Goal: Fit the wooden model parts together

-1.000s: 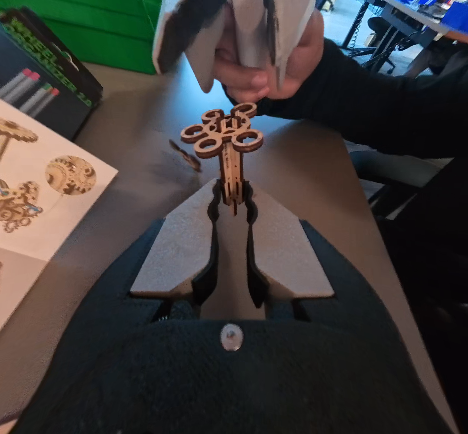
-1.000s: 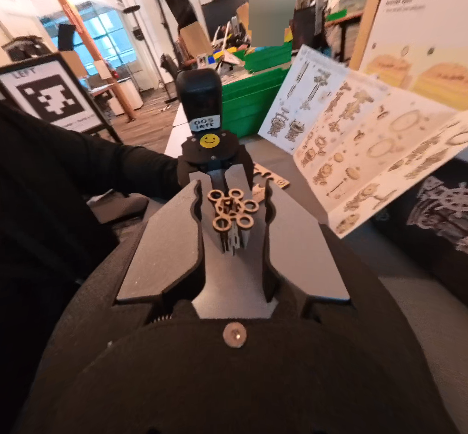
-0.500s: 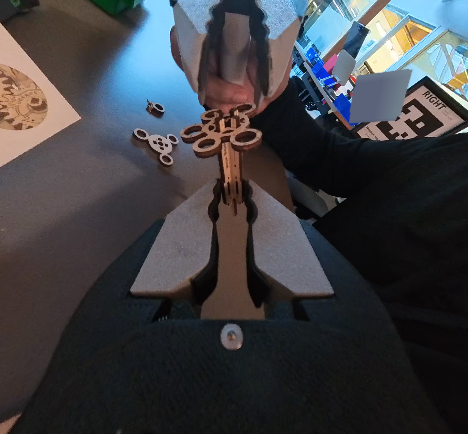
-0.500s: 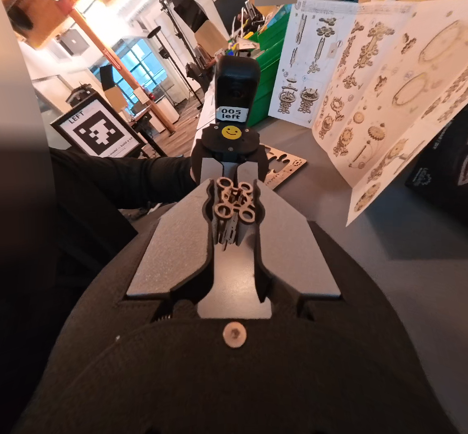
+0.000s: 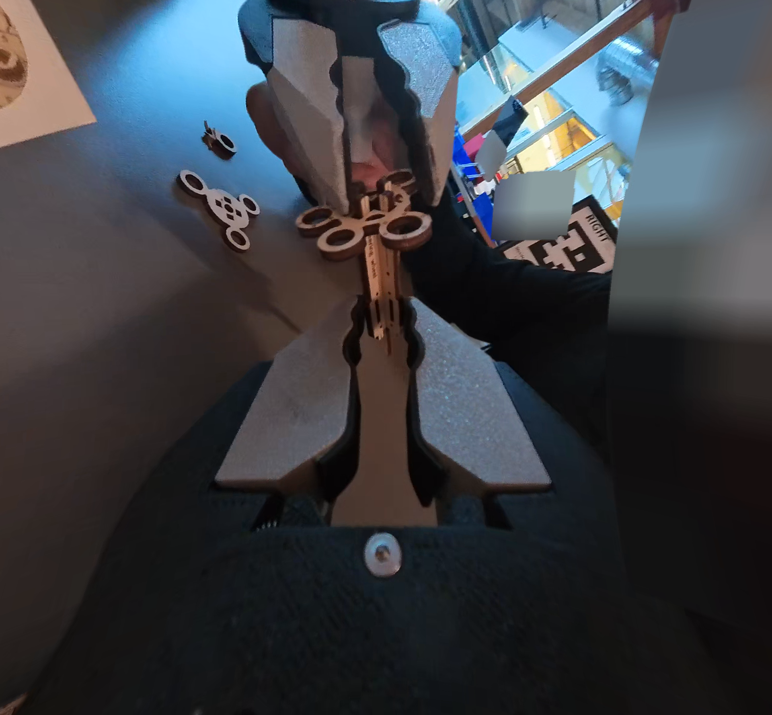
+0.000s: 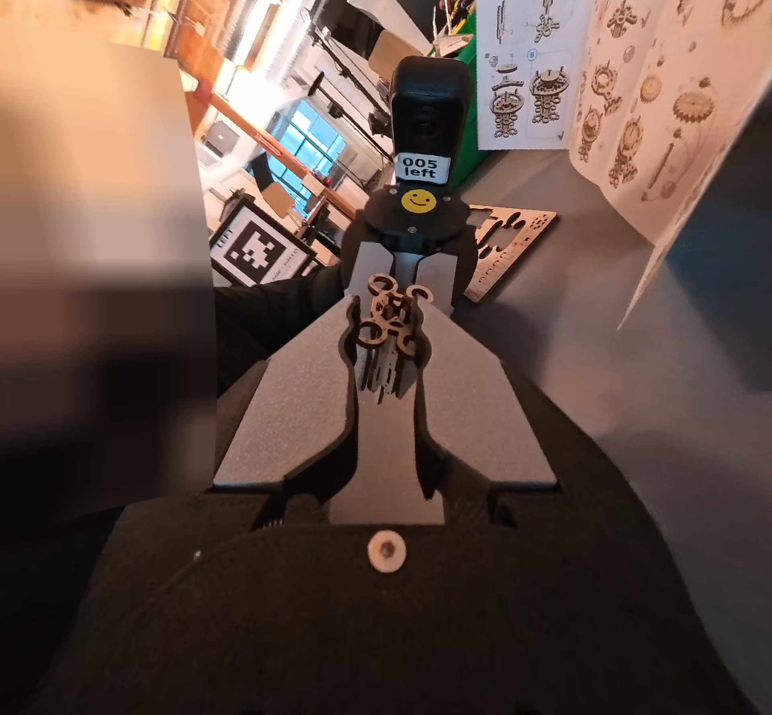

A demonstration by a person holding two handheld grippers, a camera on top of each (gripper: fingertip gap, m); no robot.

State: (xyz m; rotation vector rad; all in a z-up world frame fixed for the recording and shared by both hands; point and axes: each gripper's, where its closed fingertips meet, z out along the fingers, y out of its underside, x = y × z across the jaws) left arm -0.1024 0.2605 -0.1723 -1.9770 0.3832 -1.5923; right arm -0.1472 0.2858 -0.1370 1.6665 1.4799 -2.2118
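The left gripper (image 5: 382, 319) grips the slotted wooden stem with its ringed rosette (image 5: 362, 231), whose far lobes now hide between the right gripper's (image 5: 382, 198) half-closed fingers, closer than 0.5 s ago.

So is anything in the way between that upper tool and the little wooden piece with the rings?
Nothing visible. The right tool already straddles the ringed wooden assembly, which the left tool grips by its stem.

Small writing stands on a white label (image 6: 422, 167) under the black camera (image 6: 430, 110), above a yellow smiley sticker (image 6: 419, 201), on two framed black-and-white marker boards (image 6: 261, 252) (image 5: 564, 248), on the instruction sheet (image 6: 530, 47), and, very small, along the wooden shaft (image 5: 373, 265).
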